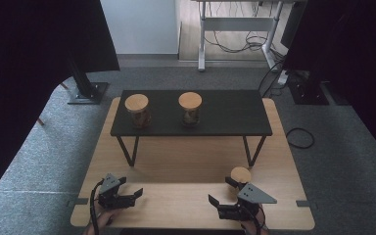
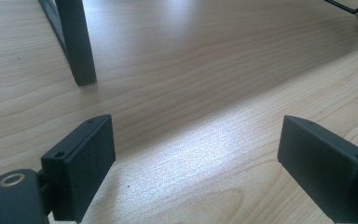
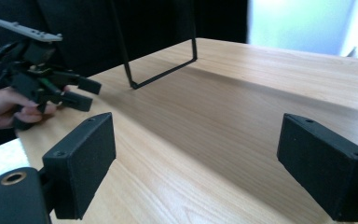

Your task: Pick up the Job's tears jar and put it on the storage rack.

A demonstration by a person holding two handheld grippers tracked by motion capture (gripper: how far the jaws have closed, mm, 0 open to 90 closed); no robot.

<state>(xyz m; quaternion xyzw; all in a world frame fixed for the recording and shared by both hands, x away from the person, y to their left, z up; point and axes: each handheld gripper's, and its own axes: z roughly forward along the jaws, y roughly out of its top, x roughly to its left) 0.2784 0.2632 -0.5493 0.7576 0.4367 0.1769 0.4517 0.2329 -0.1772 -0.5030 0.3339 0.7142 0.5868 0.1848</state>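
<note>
3 jars with wooden lids are seen from above: 2 stand on the black shelf (image 1: 225, 112), the left jar (image 1: 138, 110) and the middle jar (image 1: 190, 108), and a 3rd jar (image 1: 240, 176) stands on the table (image 1: 186, 166), just beside the right tool (image 1: 225, 196) and partly hidden behind it. The work is judged to be the moving of jars between table and shelf, with the 3rd jar the one in hand.

The right tool is held low over the near edge of the table, its jaws spread wide with nothing between them; in the right gripper view bare wood lies between the 2 pads (image 3: 81, 168). The jar is not gripped, and the jaws point toward the left side of the table rather than at it. The left tool (image 1: 129, 191) is also open and empty, resting near the table's near left edge; in the left gripper view plain wood and 1 shelf leg (image 2: 77, 44) lie ahead of it.

The step is judged to be an early one, a reach not yet made. For the next move, the right tool would need to be turned toward the 3rd jar, lowered to its glass body below the lid, and closed squarely.

The shelf's wire legs (image 1: 127, 152) stand between the tools and the far part of the table, and its front edge would have to be cleared on any lift. On the floor beyond, stands and loose cables (image 1: 301, 139) are noted, well apart from the work.
</note>
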